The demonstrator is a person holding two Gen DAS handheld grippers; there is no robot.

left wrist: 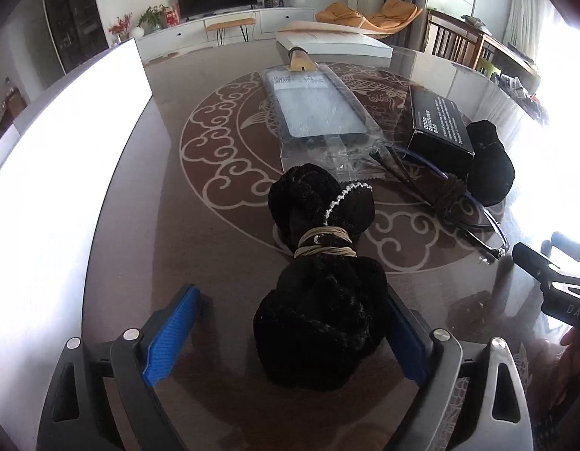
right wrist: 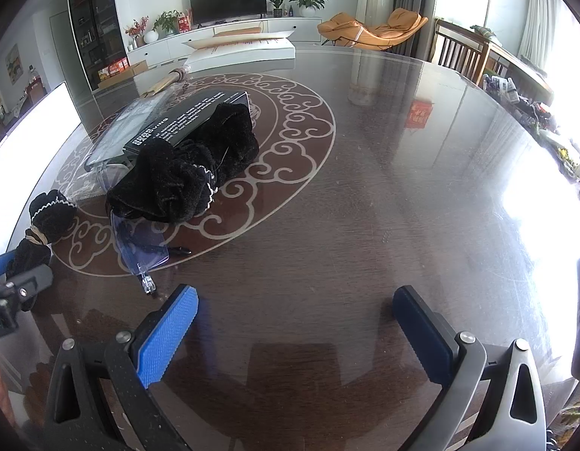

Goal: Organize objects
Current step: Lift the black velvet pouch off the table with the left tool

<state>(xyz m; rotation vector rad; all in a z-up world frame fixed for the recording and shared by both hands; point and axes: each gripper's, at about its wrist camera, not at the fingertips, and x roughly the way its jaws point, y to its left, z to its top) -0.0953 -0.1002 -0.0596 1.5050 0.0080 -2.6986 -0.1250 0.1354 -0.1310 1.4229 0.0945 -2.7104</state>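
A black fuzzy cloth bundle [left wrist: 320, 282] tied with a tan band lies on the dark table [left wrist: 222, 248]. Its near end sits between the fingers of my left gripper [left wrist: 290, 300], which is open; the right pad touches it, the left pad stands clear. The bundle also shows in the right wrist view [right wrist: 45, 221]. A second black cloth bundle [right wrist: 192, 165] lies on clear blue-edged glasses [right wrist: 139, 240] beside a black box [right wrist: 188, 120]. My right gripper [right wrist: 295, 300] is open and empty over bare table.
A clear plastic packet [left wrist: 316, 109] holding a grey slab lies mid-table, with a wooden-handled tool [left wrist: 299, 61] and a white flat box [left wrist: 339, 43] behind it. A white board [left wrist: 64, 158] stands at the left. The right gripper's body [left wrist: 553, 282] shows at the right edge.
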